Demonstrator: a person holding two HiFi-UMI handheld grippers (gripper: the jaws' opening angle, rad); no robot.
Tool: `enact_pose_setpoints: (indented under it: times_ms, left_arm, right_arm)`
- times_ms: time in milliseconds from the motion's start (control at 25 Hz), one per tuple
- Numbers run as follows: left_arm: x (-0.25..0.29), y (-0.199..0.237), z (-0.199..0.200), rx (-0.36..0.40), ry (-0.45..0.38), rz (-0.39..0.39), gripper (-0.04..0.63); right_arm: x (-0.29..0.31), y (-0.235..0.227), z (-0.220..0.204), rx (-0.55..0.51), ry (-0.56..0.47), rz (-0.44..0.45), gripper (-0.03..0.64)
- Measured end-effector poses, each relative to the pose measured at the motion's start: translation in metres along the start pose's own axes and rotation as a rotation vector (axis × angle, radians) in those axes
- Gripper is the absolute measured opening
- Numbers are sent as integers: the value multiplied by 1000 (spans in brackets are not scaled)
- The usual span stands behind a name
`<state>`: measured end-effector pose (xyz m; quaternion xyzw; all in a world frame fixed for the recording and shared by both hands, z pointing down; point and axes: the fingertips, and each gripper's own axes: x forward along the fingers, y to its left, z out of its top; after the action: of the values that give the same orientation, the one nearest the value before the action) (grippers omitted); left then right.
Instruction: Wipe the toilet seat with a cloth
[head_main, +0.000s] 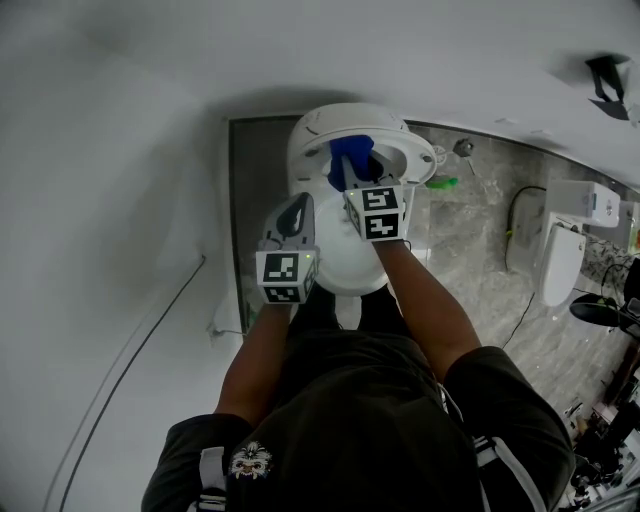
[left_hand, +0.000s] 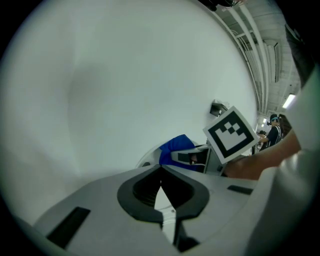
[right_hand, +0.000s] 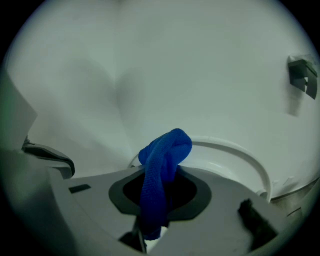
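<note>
Head view: right gripper (head_main: 352, 178) has the blue cloth (head_main: 349, 155) just ahead of it, at the toilet seat (head_main: 410, 150). Left gripper view: left gripper (left_hand: 161, 172) pinched together, empty. Right gripper view: jaws clamped on it, lengthwise along them, bunched end forward.

This is looking like a mock bathroom set up inside a lab or workshop hall. A white toilet (head_main: 325, 128) is standing just ahead of the left gripper (head_main: 298, 203) and right gripper (head_main: 353, 182), backing onto a plain white wall (right_hand: 150, 60). Grey marbled floor tiles (head_main: 470, 285) are spreading to the right of the right gripper, where a second toilet (head_main: 560, 262) is standing well apart among loose cables (head_main: 515, 215) and gear (head_main: 602, 420). In the left gripper view, beyond the right gripper, strip lights (left_hand: 288, 101) are glowing under a bare ceiling (left_hand: 260, 45), and a person (left_hand: 274, 132) is standing there.
</note>
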<state>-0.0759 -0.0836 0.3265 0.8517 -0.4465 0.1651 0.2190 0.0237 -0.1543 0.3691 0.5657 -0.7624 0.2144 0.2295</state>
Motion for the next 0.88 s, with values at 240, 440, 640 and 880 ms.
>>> enact_pose_setpoints:
  times_ms: [240, 440, 640, 880]
  left_arm:
    - [17, -10, 2, 32, 7, -13, 9]
    - [27, -18, -1, 56, 24, -18, 9]
    - [34, -35, -9, 67, 43, -34, 9]
    - [42, -54, -16, 82, 61, -54, 9]
  right_arm:
    - [-13, -29, 1, 45, -28, -35, 77]
    - [-25, -63, -5, 78, -44, -80, 77]
    - [-36, -95, -15, 78, -38, -127, 77]
    - [-45, -124, -35, 86, -4, -172, 77]
